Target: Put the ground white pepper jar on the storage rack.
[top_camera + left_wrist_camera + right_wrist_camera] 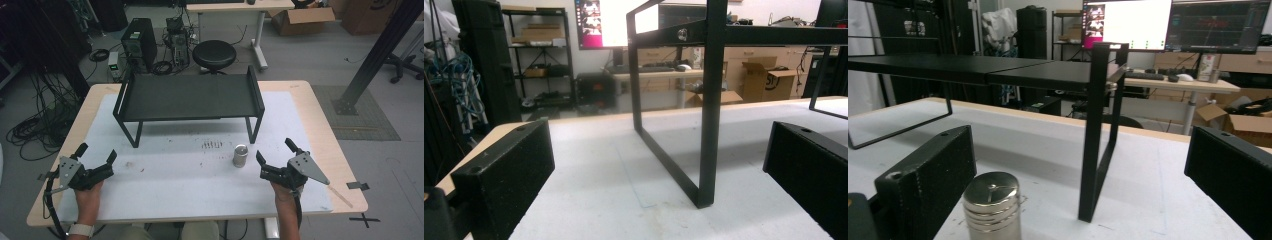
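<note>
A small silver metal cylinder [240, 156] stands upright on the white mat, in front of the black shelf rack [190, 97]. My right gripper [274, 151] rests open just right of the cylinder, nothing between its jaws. In the right gripper view the cylinder [992, 206] stands close beside the left jaw, with the rack's leg [1095, 135] behind it. My left gripper [96, 154] lies open at the mat's left front, far from the cylinder. The left gripper view looks along the mat to the rack's left leg frame [706, 125].
A white mat [195, 170] covers most of the wooden table [320, 115]. Small dark marks [212, 145] dot the mat in front of the rack. Beyond the table stand a black stool [214, 55], computer towers [139, 42] and cables on the floor.
</note>
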### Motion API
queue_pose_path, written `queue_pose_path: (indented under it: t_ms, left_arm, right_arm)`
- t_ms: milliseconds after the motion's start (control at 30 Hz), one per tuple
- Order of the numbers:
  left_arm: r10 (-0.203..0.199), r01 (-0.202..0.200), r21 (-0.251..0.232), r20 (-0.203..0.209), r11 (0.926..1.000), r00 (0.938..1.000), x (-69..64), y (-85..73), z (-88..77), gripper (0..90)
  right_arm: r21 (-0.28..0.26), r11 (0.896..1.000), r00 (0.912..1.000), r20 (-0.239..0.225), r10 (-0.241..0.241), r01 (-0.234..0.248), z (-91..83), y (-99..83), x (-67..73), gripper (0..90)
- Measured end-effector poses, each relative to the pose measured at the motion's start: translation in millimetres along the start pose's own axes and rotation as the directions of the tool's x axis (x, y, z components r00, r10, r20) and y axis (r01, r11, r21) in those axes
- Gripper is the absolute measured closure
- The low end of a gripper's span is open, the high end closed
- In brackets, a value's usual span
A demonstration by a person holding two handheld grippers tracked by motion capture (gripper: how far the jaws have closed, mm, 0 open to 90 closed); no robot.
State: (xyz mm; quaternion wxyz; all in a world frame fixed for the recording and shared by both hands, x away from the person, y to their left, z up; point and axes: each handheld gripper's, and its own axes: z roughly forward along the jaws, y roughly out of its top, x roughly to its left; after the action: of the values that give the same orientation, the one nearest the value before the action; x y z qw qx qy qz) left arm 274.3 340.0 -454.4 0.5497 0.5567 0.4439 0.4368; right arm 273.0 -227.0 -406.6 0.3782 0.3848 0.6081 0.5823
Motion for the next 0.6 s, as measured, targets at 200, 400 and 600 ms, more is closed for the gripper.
queue_pose_path:
  t_ms: [200,400,600]
  left_arm:
    - [-0.001,0.001,-0.001,0.000,1.0000,1.0000,0.1,-0.1,-0.1,0.4]
    - [0.000,0.000,-0.001,0.000,1.0000,1.0000,0.1,0.0,-0.1,0.4]
    - [-0.002,0.002,-0.002,0.000,1.0000,1.0000,0.1,0.0,-0.1,0.4]
  right_arm:
    - [0.022,1.000,0.9995,-0.032,-0.002,0.002,5.7,-0.3,7.7,0.0]
    - [0.064,0.998,0.9977,-0.068,-0.001,0.005,14.6,-4.8,16.4,0.0]
    - [0.108,0.994,0.9959,-0.090,0.003,0.007,22.8,-10.0,22.6,0.0]
